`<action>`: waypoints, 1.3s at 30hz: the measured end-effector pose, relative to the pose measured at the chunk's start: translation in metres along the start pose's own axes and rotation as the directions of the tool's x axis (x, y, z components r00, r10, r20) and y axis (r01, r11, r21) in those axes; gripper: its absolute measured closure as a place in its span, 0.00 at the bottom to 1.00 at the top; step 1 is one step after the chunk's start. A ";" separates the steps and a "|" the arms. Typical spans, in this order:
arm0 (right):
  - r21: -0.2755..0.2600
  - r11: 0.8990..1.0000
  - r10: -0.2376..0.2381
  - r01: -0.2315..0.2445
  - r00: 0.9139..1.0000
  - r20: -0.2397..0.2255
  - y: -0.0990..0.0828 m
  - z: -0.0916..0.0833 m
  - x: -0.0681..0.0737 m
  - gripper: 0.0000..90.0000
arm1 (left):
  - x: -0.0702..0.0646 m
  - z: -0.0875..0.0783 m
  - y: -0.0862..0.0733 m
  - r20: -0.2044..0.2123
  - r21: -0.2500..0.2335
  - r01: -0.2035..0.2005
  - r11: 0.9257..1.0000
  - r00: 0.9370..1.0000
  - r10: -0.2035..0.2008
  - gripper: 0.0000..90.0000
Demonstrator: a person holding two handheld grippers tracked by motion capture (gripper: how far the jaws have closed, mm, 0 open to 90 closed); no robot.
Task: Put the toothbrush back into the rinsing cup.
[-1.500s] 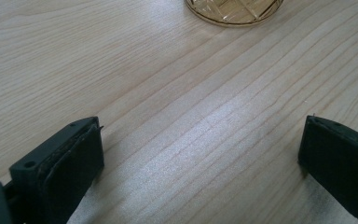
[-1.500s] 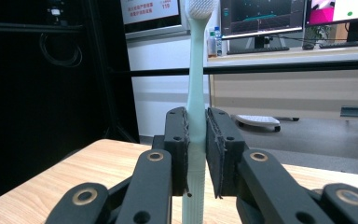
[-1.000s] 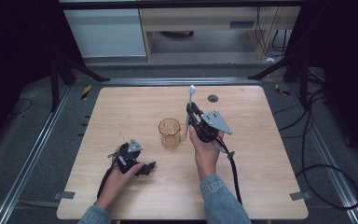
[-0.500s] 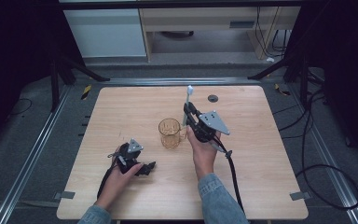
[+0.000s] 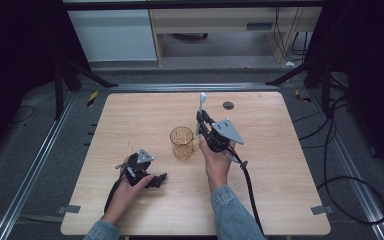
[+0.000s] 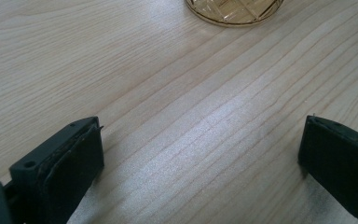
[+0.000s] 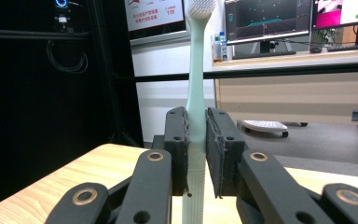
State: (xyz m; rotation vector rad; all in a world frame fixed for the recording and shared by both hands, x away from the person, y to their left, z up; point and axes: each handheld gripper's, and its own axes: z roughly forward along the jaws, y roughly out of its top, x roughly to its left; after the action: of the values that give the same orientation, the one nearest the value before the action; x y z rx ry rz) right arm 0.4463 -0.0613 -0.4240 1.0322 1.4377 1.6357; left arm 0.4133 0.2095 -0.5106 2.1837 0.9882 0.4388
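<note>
I hold a pale green toothbrush [image 7: 196, 84] in the right claw [image 5: 203, 119], the jaws clamped on its handle partway up, bristle head pointing up and away from me; in the right gripper view the handle runs straight between the pads, so the grip looks square. I judge this upright hold is meant for dropping the brush into the amber glass cup [image 5: 182, 142], which stands on the bench [image 5: 280, 190] just left of that claw. The left claw [image 5: 159, 178] rests low on the bench near my side, jaws spread wide and empty, with the cup's base [image 6: 234, 9] ahead of it, probably parked clear. Compared with a second ago, the right claw has moved slightly away from me, and the left is unchanged.
</note>
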 end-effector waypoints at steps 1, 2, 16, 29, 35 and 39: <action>0.000 1.000 0.000 0.000 1.000 0.000 0.000 0.000 0.000 0.88 | 0.000 0.000 0.000 0.000 0.000 0.000 1.000 1.000 0.000 0.00; 0.001 1.000 0.000 0.000 1.000 -0.001 0.000 0.000 0.000 0.88 | 0.000 0.000 0.000 0.000 0.000 0.000 1.000 1.000 0.000 0.00; 0.008 1.000 -0.011 0.011 1.000 0.001 -0.004 0.002 0.002 0.88 | 0.000 0.000 0.000 0.000 0.000 0.000 1.000 1.000 0.000 0.00; 0.027 0.999 -0.023 0.023 1.000 -0.005 -0.017 0.005 0.004 0.88 | 0.000 0.000 0.000 0.000 0.000 0.000 1.000 1.000 0.000 0.00; 0.038 0.999 -0.028 0.029 1.000 -0.006 -0.023 0.005 0.004 0.88 | 0.000 0.000 0.000 0.000 0.000 0.000 1.000 1.000 0.000 0.00; 0.046 0.999 -0.021 0.021 1.000 0.001 -0.029 0.004 0.001 0.88 | 0.000 0.000 0.000 0.000 0.000 0.000 1.000 1.000 0.000 0.00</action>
State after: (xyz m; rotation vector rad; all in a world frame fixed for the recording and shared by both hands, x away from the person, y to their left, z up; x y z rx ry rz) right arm 0.4496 -0.0547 -0.4526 1.0398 1.4864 1.5931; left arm 0.4133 0.2095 -0.5106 2.1839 0.9886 0.4387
